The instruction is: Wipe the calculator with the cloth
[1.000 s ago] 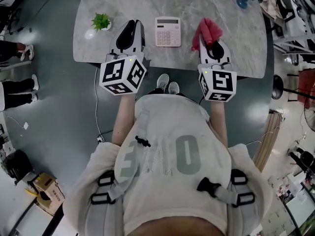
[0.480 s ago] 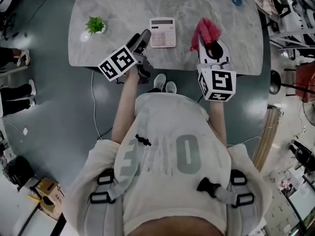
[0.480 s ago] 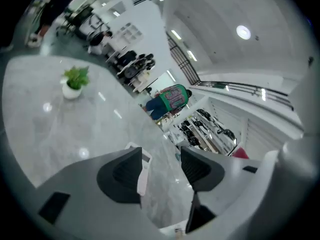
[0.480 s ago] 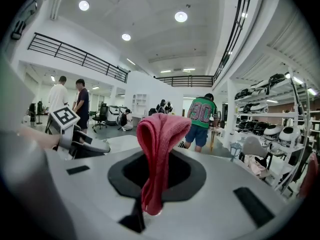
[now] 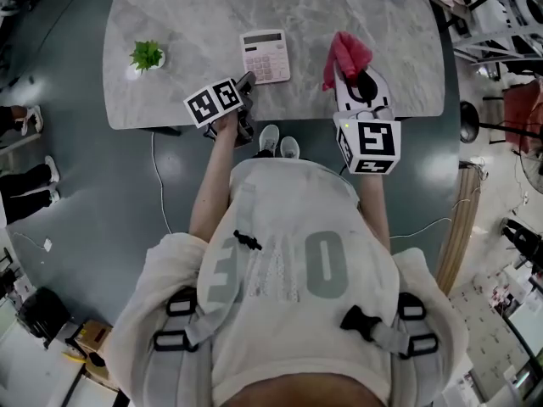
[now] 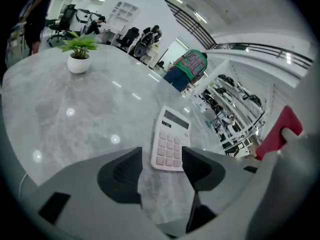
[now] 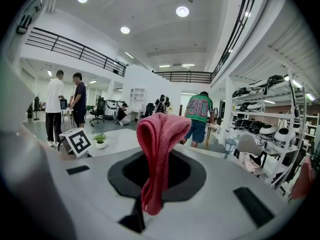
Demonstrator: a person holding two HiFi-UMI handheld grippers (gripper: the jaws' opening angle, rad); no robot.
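Calculator between potted plant and cloth

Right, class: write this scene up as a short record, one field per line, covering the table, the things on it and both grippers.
Table: grey marble top
On table: calculator, plant
Left gripper: jaws opening, nothing gripped, calculator just ahead
Right gripper: shut on the cloth, to the right of the calculator
Wiping: not yet begun; cloth apart from calculator
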